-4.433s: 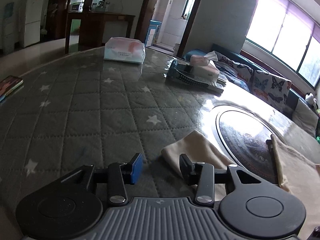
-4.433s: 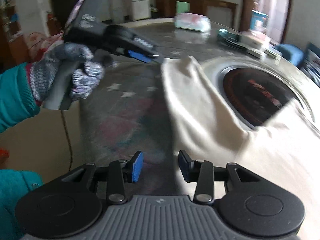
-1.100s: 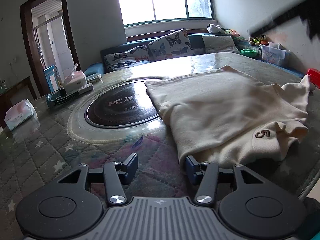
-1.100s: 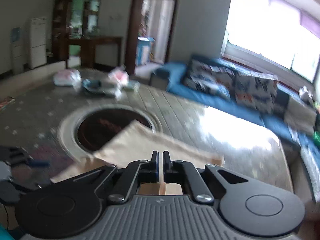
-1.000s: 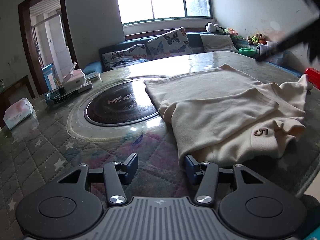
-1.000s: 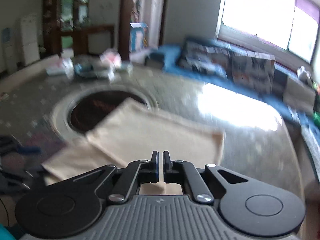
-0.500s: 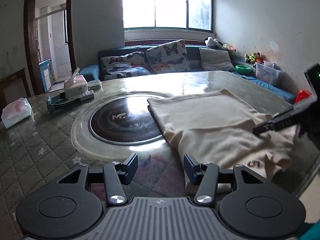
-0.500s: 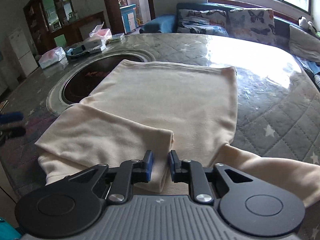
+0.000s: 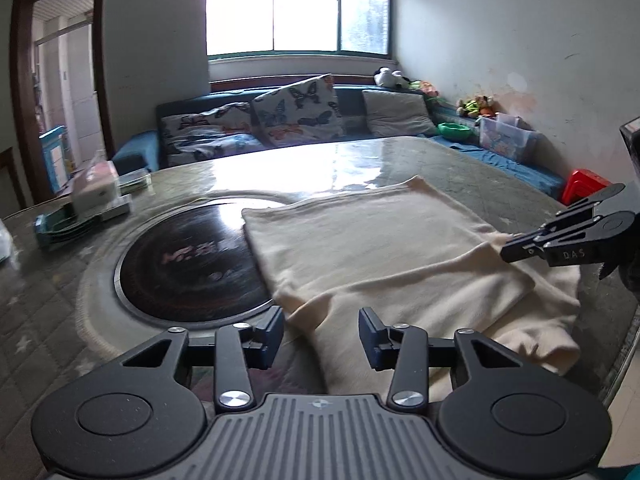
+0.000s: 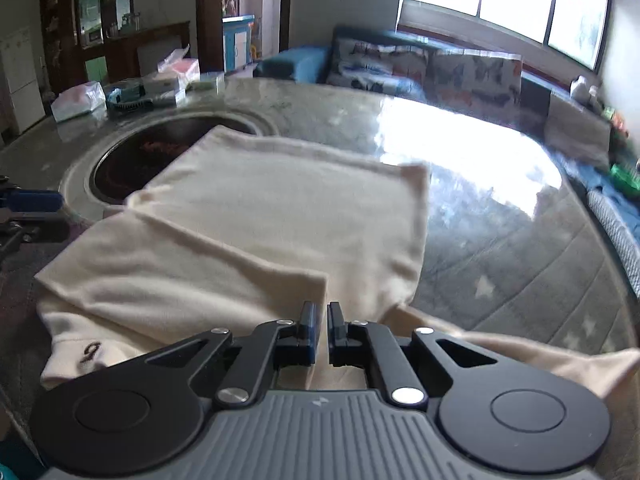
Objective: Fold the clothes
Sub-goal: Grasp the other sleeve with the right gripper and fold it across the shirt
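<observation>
A cream sweatshirt point(image 9: 384, 256) lies partly folded on the round table, one side laid over its middle; it also shows in the right wrist view point(image 10: 280, 216). My left gripper point(image 9: 320, 334) is open and empty, hovering just above the garment's near left edge. My right gripper point(image 10: 323, 330) has its jaws almost together with a thin gap, right behind the corner of the folded flap; it holds no cloth. In the left wrist view it point(image 9: 516, 246) sits at the flap's right corner. A sleeve point(image 10: 560, 360) trails to the right.
A dark round inset point(image 9: 192, 264) sits in the table point(image 9: 360, 160) left of the garment. Tissue boxes and a tray point(image 9: 92, 200) stand at the far left. A sofa with cushions point(image 9: 296, 120) runs behind the table. The table's edge is close on the right.
My right gripper carried a side of the garment over its middle, laid it down and let go. Since half a second ago its jaws have narrowed. My left gripper stayed open.
</observation>
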